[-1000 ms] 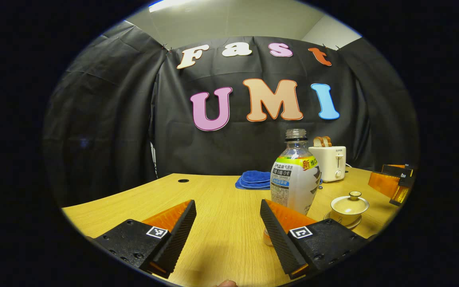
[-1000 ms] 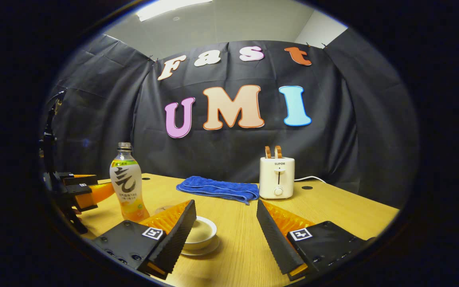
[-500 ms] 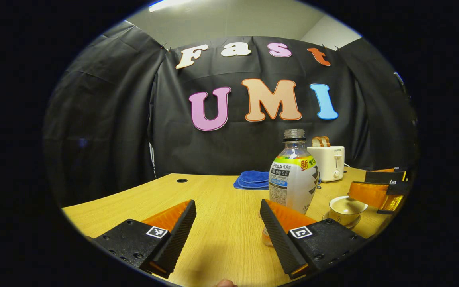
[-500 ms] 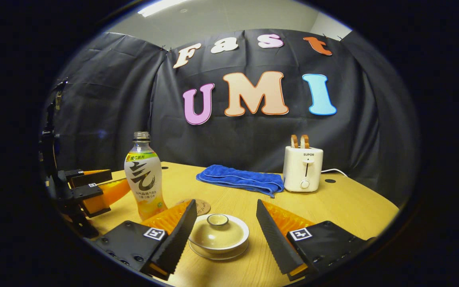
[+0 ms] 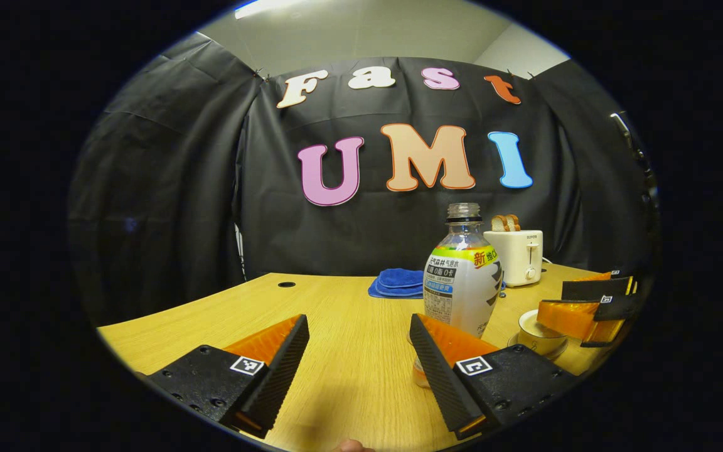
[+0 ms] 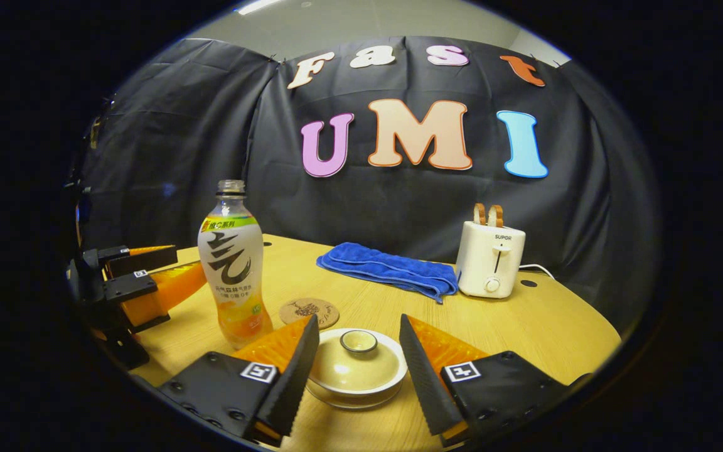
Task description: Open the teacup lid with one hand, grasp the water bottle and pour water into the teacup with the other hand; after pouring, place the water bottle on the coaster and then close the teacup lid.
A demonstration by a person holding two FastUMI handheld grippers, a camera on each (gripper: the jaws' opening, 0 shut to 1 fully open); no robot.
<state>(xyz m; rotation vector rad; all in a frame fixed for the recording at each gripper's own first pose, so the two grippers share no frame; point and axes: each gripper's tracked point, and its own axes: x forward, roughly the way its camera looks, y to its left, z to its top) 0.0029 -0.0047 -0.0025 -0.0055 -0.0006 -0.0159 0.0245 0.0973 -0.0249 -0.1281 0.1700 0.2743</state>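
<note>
Lidded teacup (image 6: 358, 361) between parted right gripper (image 6: 358, 370) fingers, uncapped water bottle (image 6: 233, 267) part-full, left gripper (image 5: 359, 364) released

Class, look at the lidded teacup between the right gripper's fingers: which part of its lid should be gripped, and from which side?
Grip the lid's small raised knob, coming from above. The knob stands proud at the centre, while the dome around it slopes smoothly and would likely slip. The right gripper is open, straddling the teacup.
</note>
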